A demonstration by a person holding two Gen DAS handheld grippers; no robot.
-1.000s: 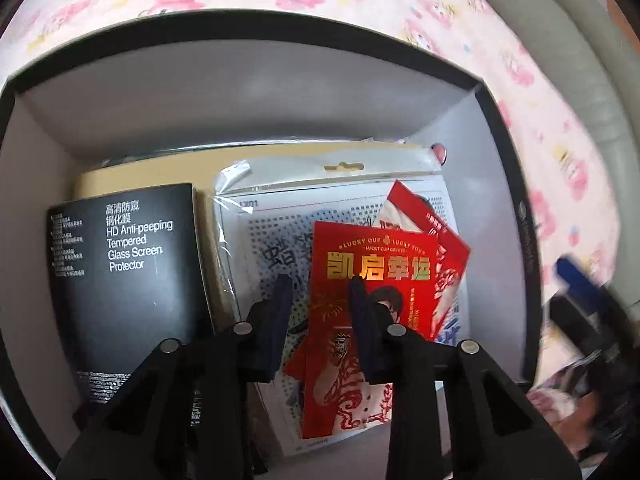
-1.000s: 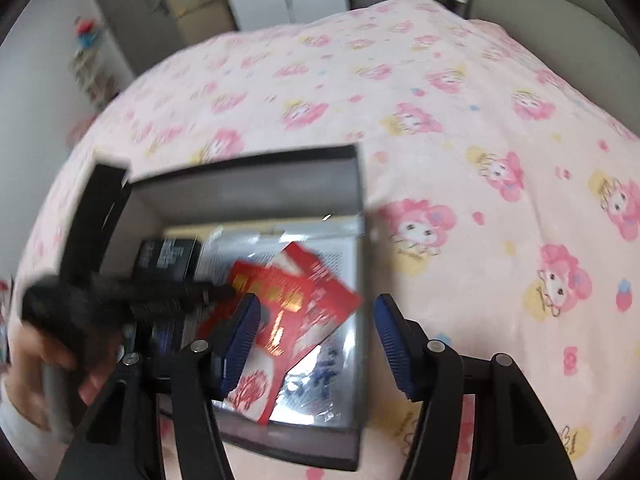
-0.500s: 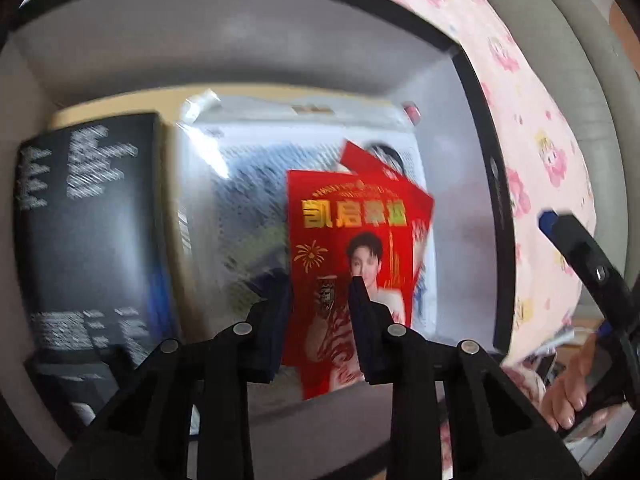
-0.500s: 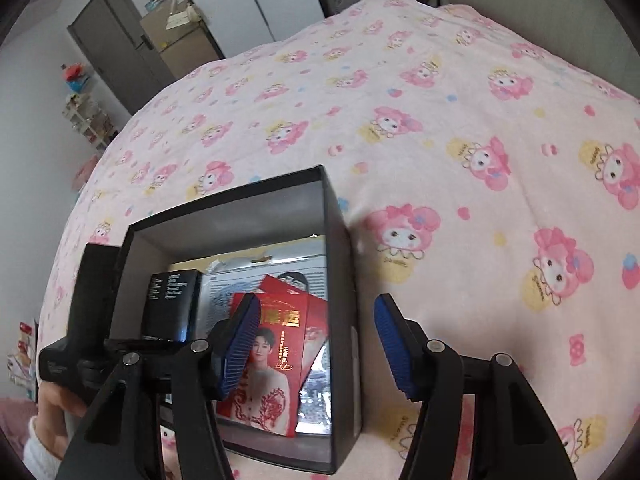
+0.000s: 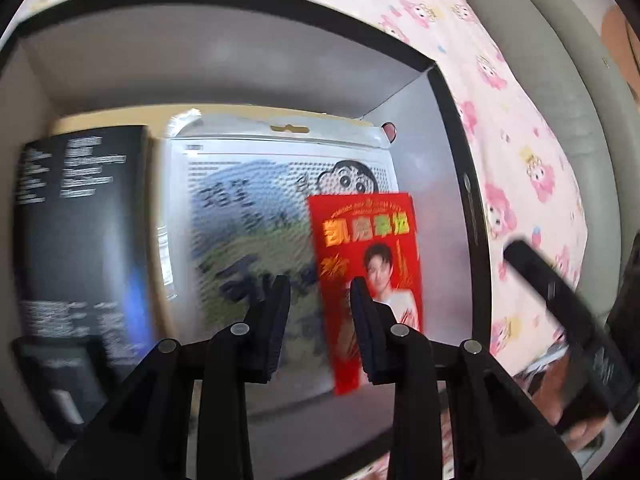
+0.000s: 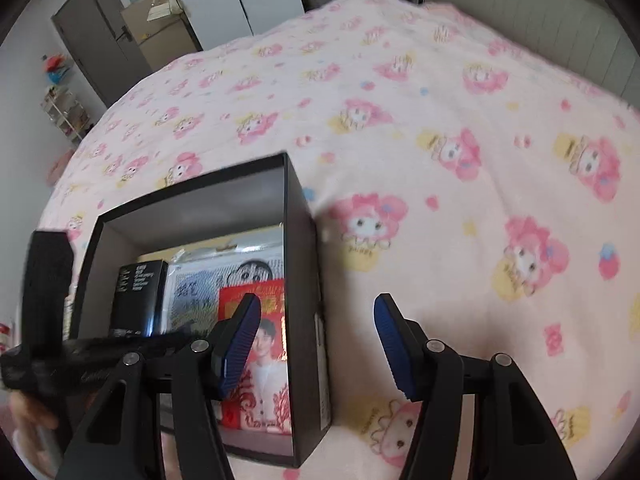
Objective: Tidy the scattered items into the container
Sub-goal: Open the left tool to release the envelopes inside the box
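A black open box point(image 5: 474, 216) sits on the pink bed cover; it also shows in the right wrist view point(image 6: 306, 264). Inside lie a red envelope point(image 5: 368, 256) with a man's picture, a clear-wrapped cartoon package point(image 5: 256, 208) and a black screen-protector box point(image 5: 80, 232). My left gripper point(image 5: 318, 320) is open and empty, hovering over the box just left of the red envelope. My right gripper point(image 6: 316, 340) is open and empty, above the box's right wall. The red envelope point(image 6: 264, 344) lies flat at the box's right side.
The pink cartoon-print bed cover point(image 6: 460, 152) spreads to the right and beyond the box. A grey padded headboard point(image 6: 560, 28) is at the far right. A door and cardboard boxes point(image 6: 152, 32) stand at the back left.
The red envelopes have left my left gripper's jaws and now lie flat in the box. My left gripper has opened and drawn back. The right gripper has pulled back a little.
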